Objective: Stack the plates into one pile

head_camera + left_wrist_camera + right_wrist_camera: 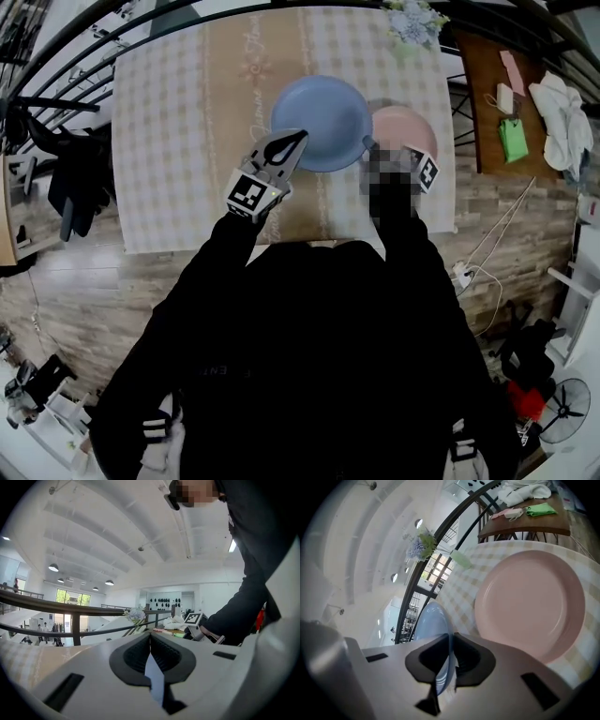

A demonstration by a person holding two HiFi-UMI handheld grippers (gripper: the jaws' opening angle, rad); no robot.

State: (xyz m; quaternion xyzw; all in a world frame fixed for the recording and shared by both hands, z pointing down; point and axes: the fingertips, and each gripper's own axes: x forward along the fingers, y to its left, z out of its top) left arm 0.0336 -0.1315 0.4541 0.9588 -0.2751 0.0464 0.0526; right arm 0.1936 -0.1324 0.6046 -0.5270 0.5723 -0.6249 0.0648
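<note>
A blue plate (322, 122) is at the middle of the chequered table (169, 141), its right rim overlapping a pink plate (408, 131) that lies flat on the cloth. My left gripper (296, 141) is shut on the blue plate's near-left rim. In the left gripper view that rim (153, 677) shows as a thin pale sliver between the left gripper's (150, 637) jaws. My right gripper (370, 145), partly behind a mosaic patch, is shut on the blue plate's right rim. The right gripper view shows the blue plate (429, 620) edge-on in my right gripper (451, 637), the pink plate (529, 602) just beside it.
A vase of flowers (412, 19) stands at the table's far edge. A brown side table (492, 141) to the right carries a green item (513, 139) and white cloth (562, 112). A black railing (56, 37) curves behind. A power strip (461, 277) lies on the floor.
</note>
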